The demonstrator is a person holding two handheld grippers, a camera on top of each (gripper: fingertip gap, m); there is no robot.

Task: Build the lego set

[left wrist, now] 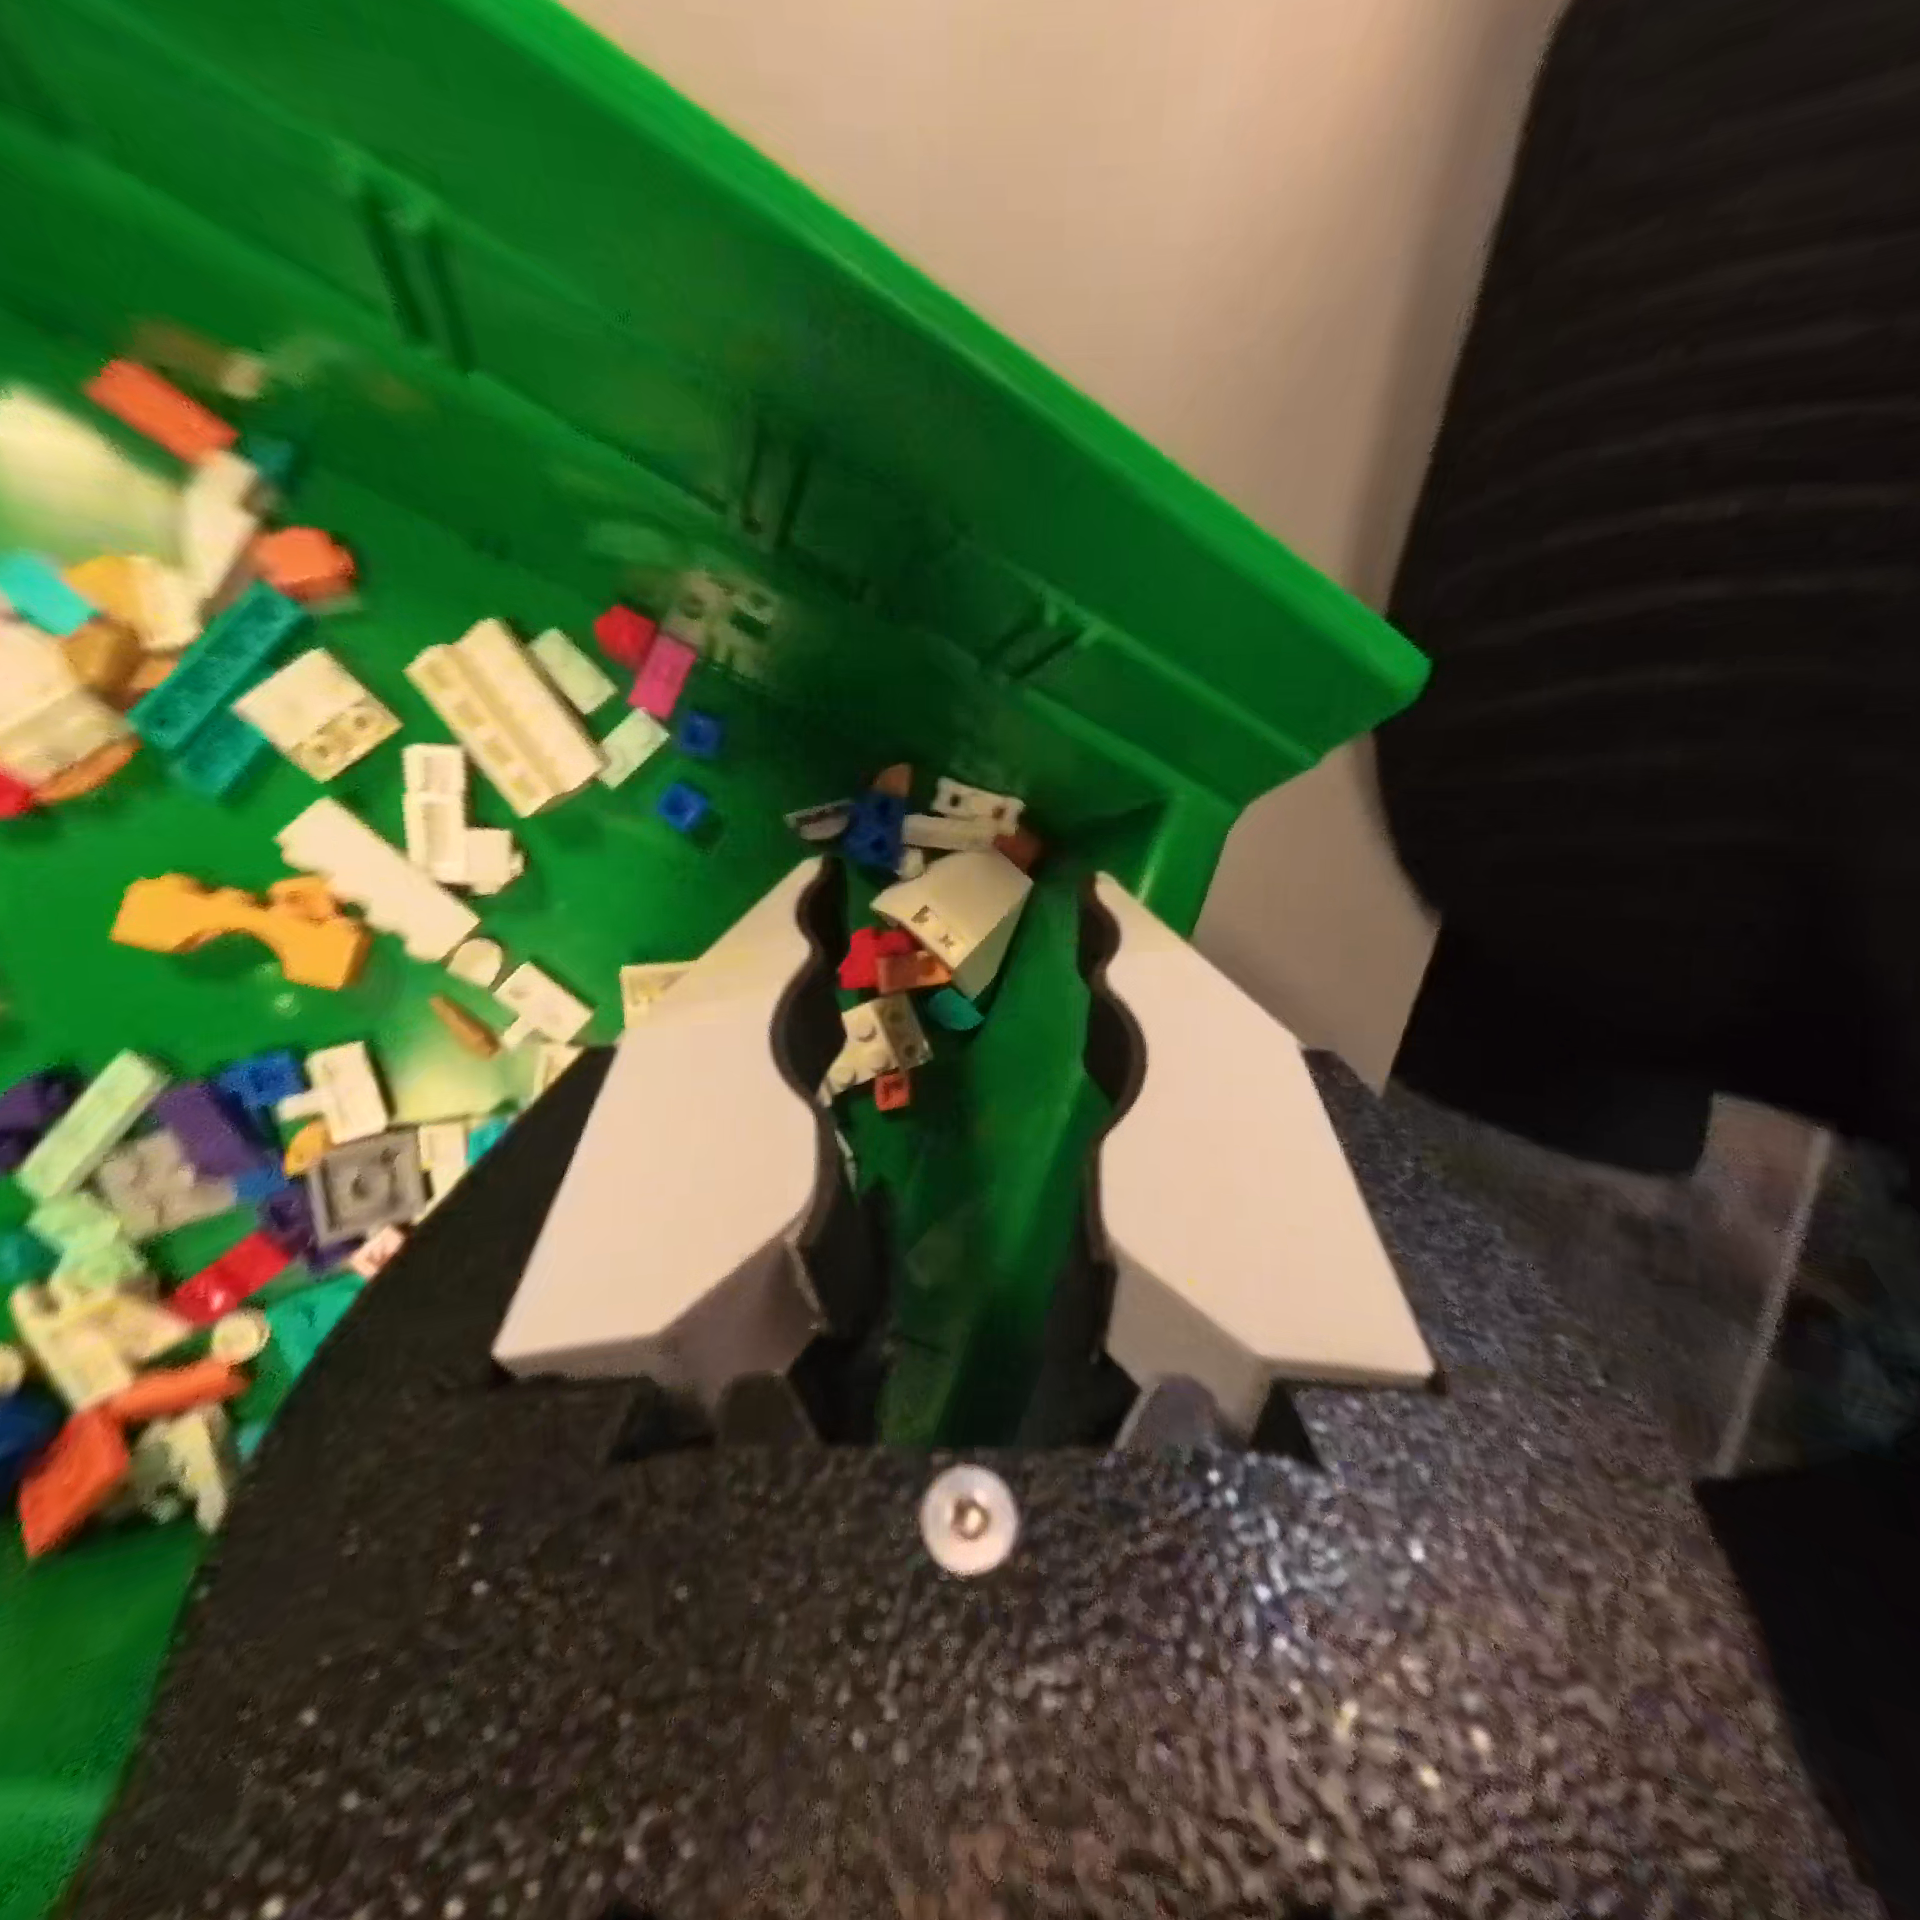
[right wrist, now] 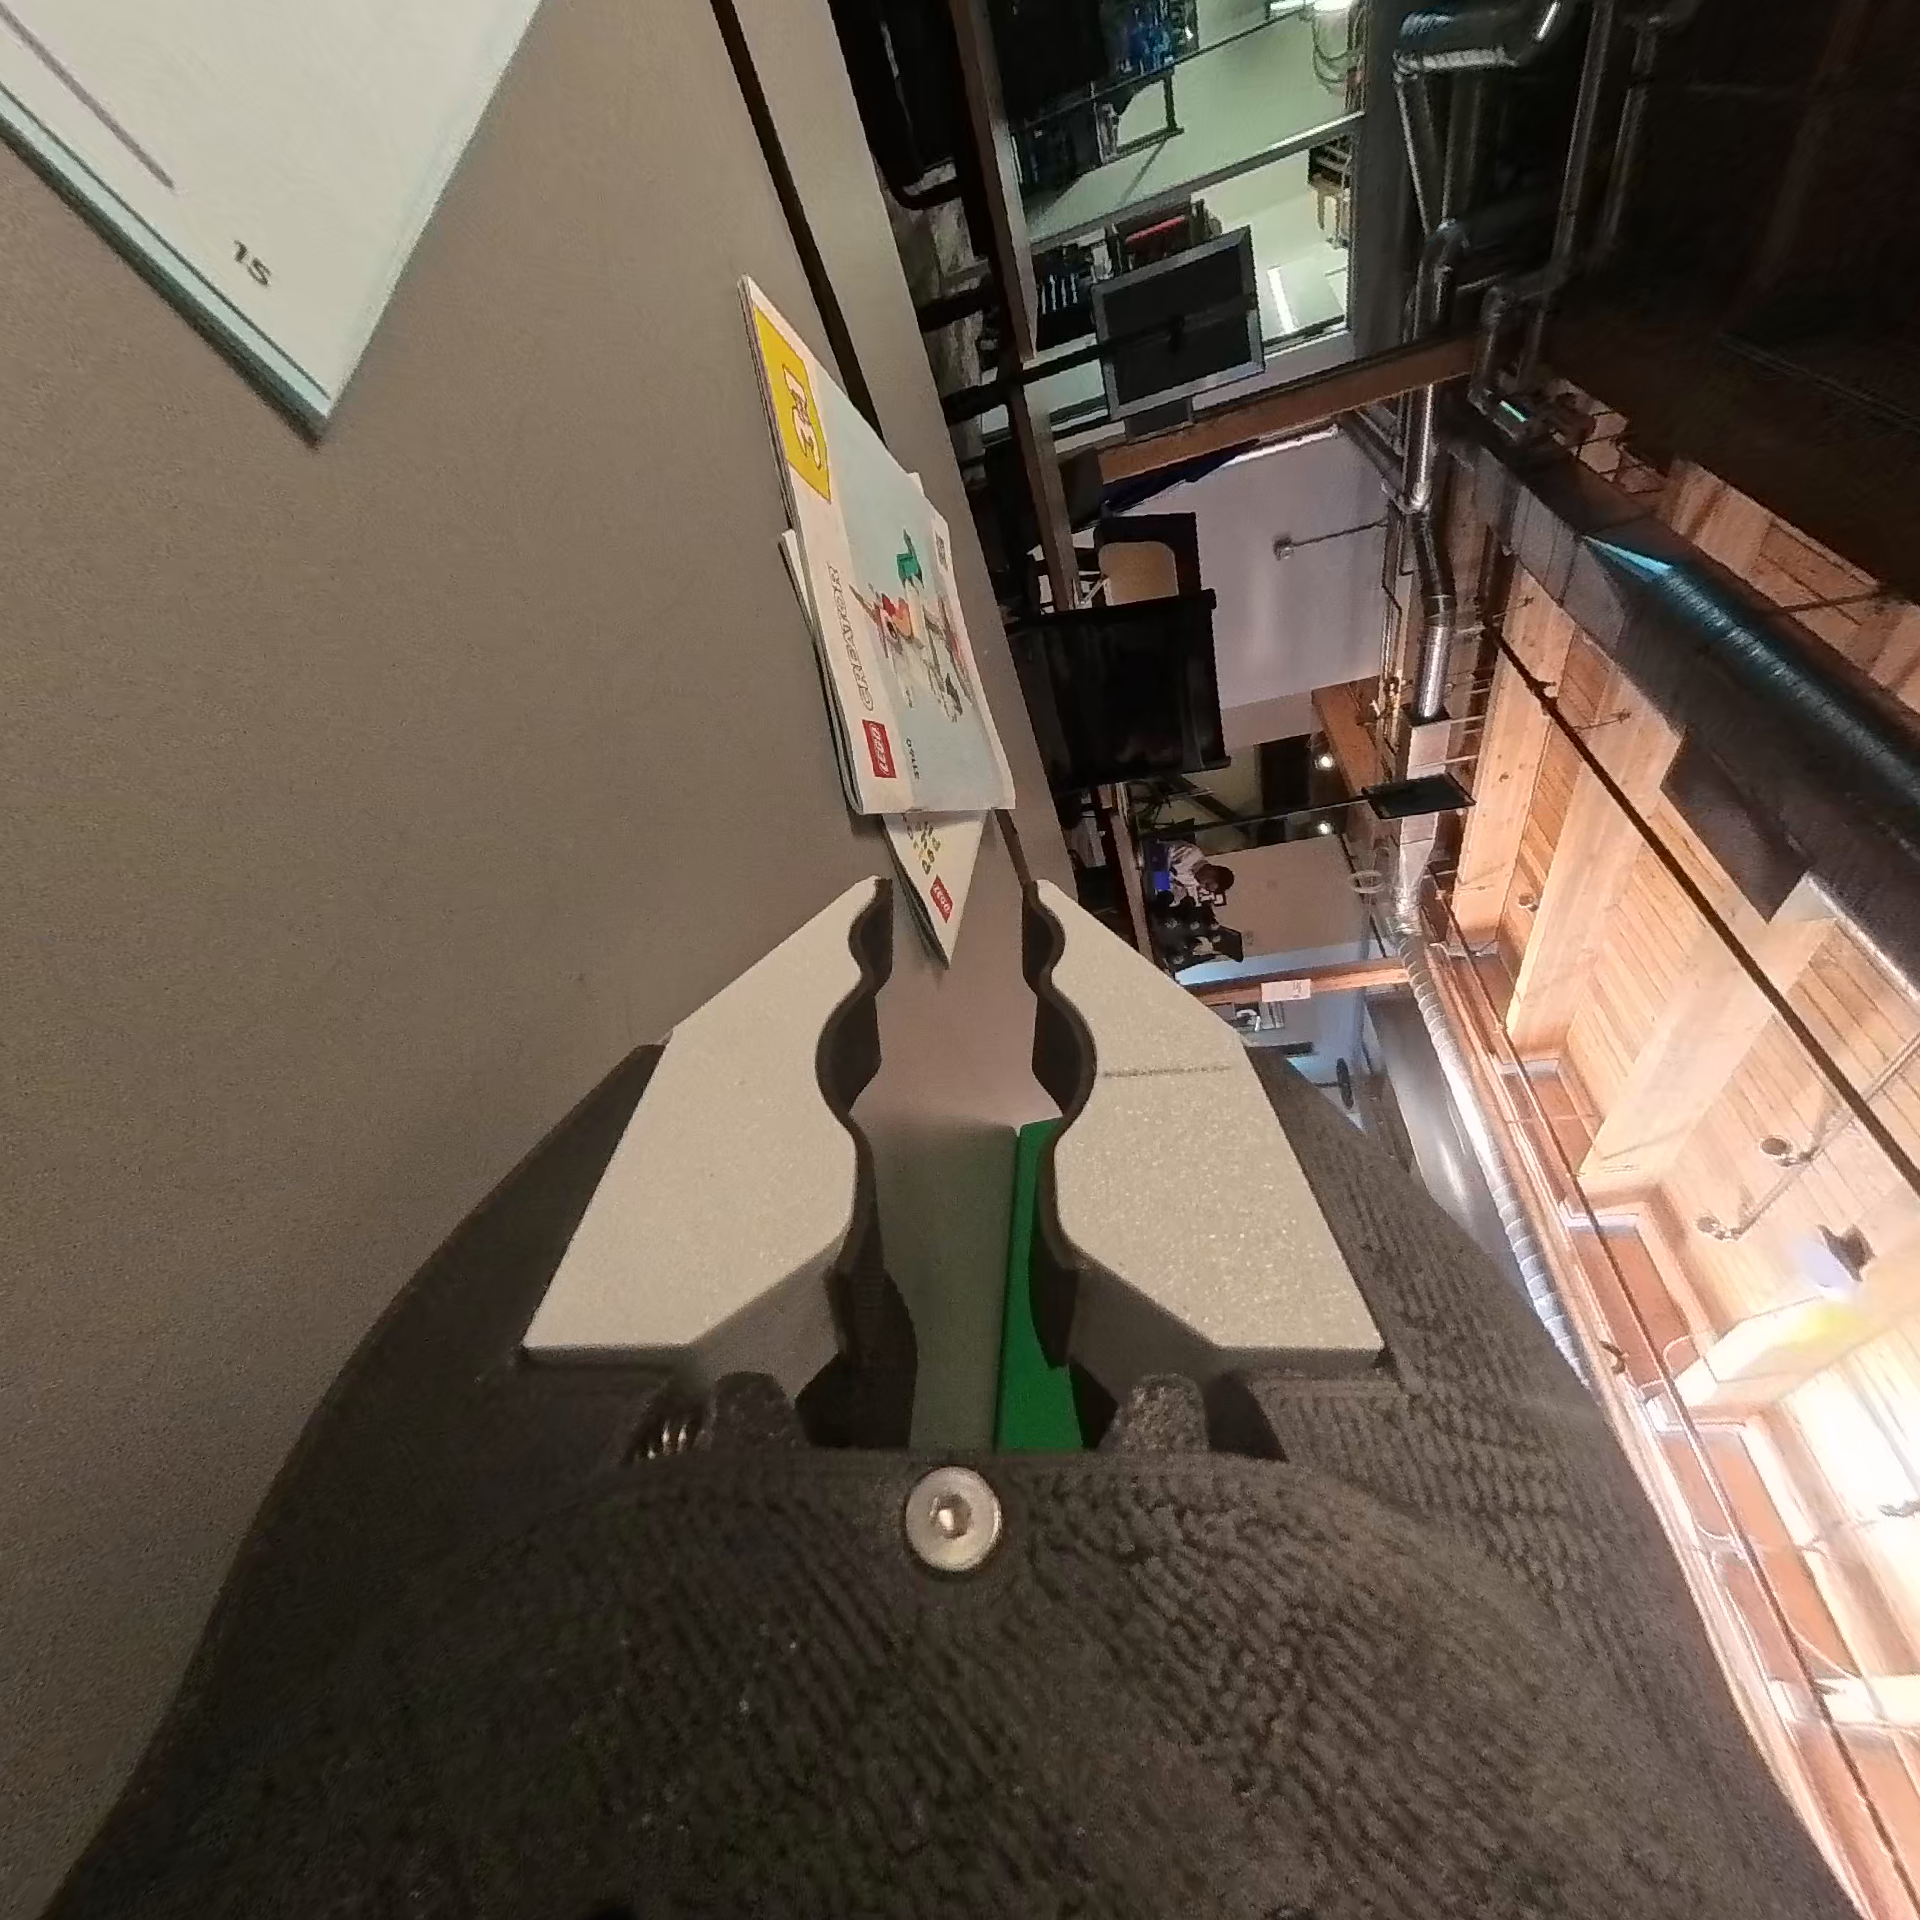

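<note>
- Left tongs (left wrist: 956, 904): fingers apart, nothing clamped, poised over the green tray (left wrist: 727, 436) and aimed into its near corner.
- Straight ahead of those tips, in that corner, lies a small pile of bricks (left wrist: 925, 935) (white slope uppermost, red and blue bits around it); the left tongs are clearly the nearer to it.
- More loose bricks (left wrist: 343, 790) are scattered farther along the tray floor, to the left of the corner.
- Right tongs (right wrist: 956, 904): fingers apart and empty, turned sideways, with a strip of green edge low between the fingers.
- Beyond them, on the table (right wrist: 364, 727), lie the booklets (right wrist: 894, 623), away from the tray.
</note>
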